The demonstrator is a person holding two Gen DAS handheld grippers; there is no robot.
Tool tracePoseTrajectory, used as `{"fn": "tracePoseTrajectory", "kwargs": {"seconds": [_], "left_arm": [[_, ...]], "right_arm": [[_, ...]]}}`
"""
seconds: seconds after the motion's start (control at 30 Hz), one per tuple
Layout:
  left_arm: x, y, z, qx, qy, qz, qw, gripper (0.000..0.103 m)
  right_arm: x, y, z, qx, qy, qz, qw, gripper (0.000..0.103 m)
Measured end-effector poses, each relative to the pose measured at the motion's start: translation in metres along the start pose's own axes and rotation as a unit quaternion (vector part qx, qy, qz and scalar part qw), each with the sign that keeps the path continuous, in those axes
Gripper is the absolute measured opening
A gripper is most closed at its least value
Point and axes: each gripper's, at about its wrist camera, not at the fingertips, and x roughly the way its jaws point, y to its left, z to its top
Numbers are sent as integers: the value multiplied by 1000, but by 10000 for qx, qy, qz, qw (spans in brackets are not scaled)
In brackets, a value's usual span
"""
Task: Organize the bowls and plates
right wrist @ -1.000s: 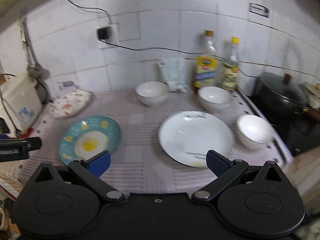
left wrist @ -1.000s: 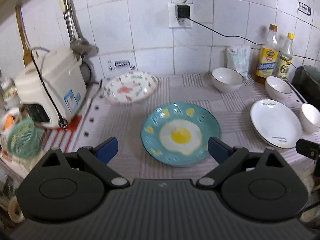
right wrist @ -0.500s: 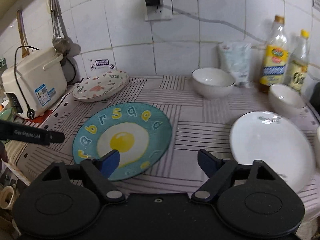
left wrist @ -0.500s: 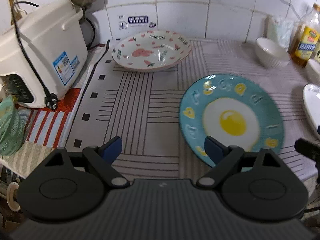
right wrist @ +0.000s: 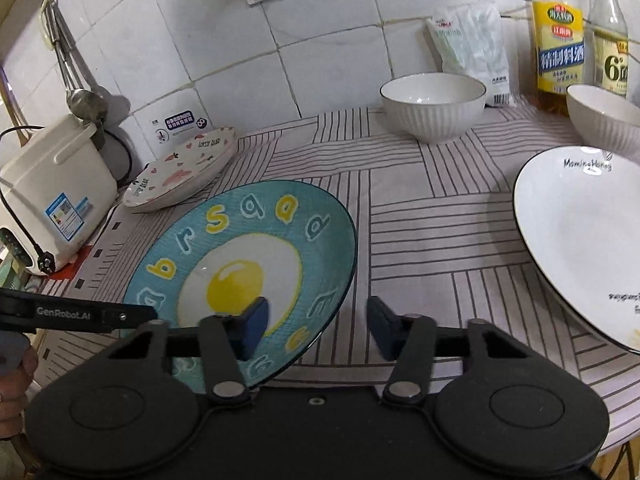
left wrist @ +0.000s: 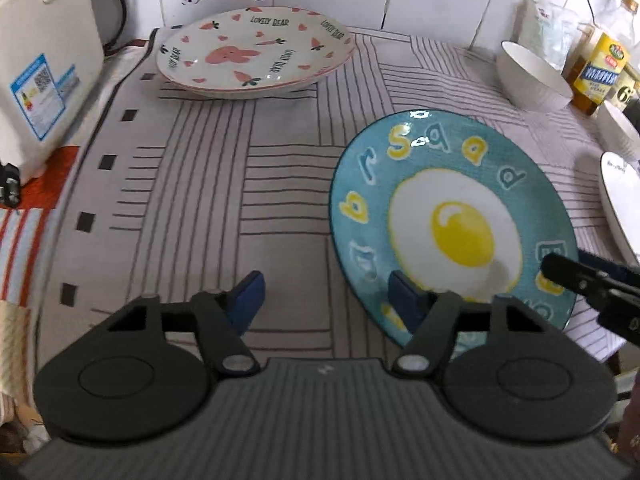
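A blue plate (left wrist: 452,220) (right wrist: 240,264) with a fried-egg picture lies flat on the striped cloth (left wrist: 240,184). My left gripper (left wrist: 326,296) is low at the plate's near left rim. Its jaws are closing: one pad is over the plate and the other over the cloth, neither pressing. My right gripper (right wrist: 318,326) stands at the near right rim, jaws also closing, with the rim edge between the pads but not pinched. A pink carrot plate (left wrist: 256,52) (right wrist: 180,172) sits at the back left and a white plate (right wrist: 580,240) at the right.
A white rice cooker (left wrist: 44,64) (right wrist: 52,192) stands at the left edge. Two white bowls (right wrist: 432,104) (right wrist: 604,120), a plastic bag (right wrist: 472,40) and two bottles (right wrist: 560,36) line the tiled back wall. A hand (right wrist: 12,384) shows at the lower left.
Both grippers have come down and closer to the blue plate, one at each side of its near rim. Both pairs of jaws have narrowed from wide open.
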Motion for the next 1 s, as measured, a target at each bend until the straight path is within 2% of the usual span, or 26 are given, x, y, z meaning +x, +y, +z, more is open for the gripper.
{"fn": "tracePoseTrajectory", "kwargs": {"seconds": [0.03, 0.07, 0.13, 0.2, 0.27, 0.43, 0.5, 0.57, 0.67, 0.83, 1.0], "left_arm": [[1, 1, 1, -67, 23, -62, 10000, 58], [2, 2, 3, -153, 44, -124, 9998, 52], [3, 3, 6, -279, 75, -191, 9994, 45], [3, 2, 6, -296, 56, -336, 9990, 30], [5, 0, 6, -356, 58, -449, 9983, 22], [7, -7, 6, -486, 61, -334, 9982, 23], [8, -6, 9, -585, 136, -337, 9976, 22], [7, -11, 10, -461, 100, -231, 9986, 23], [0, -20, 15, -143, -164, -79, 9997, 23], [9, -28, 34, -74, -148, -344, 9993, 23], [18, -45, 56, 111, -325, -530, 9980, 23]], "right_arm": [[1, 0, 0, -7, 24, 1, 10000, 38], [4, 1, 1, -30, 116, -39, 9999, 23], [5, 2, 4, -51, 229, -49, 9997, 21], [6, -1, 7, 9, 328, -10, 9995, 21], [7, -3, 7, 47, 376, 39, 9993, 21], [18, -11, 10, 355, 385, 213, 9984, 23], [20, -10, 12, 300, 393, 212, 9986, 23], [20, -10, 14, 251, 364, 230, 9988, 22], [15, -9, 18, 150, 263, 272, 9992, 22], [13, -18, 29, 126, 52, 102, 9999, 22], [12, -33, 46, 172, -148, -83, 9997, 22]]}}
